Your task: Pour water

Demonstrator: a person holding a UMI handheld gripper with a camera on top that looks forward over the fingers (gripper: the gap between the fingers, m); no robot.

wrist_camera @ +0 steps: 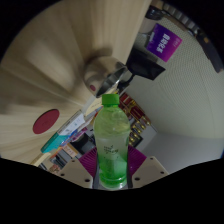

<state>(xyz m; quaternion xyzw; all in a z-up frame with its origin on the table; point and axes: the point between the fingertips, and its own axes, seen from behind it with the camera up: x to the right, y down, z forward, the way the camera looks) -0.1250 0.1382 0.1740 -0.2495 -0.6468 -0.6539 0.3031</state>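
A green plastic bottle (112,140) with a green cap stands upright between my fingers, its base close to the camera. My gripper (112,165) is shut on the bottle, and the pink pads (88,160) press on both of its sides. Beyond the cap, a shiny metal cup (101,72) sits on the wooden table (45,80). The scene is tilted around the bottle. I cannot make out the water level inside the bottle.
A black object (143,63) lies right of the metal cup, and a purple box (161,42) sits farther off. A dark red round thing (45,123) lies on the table to the left. Colourful packets (68,130) lie near the bottle.
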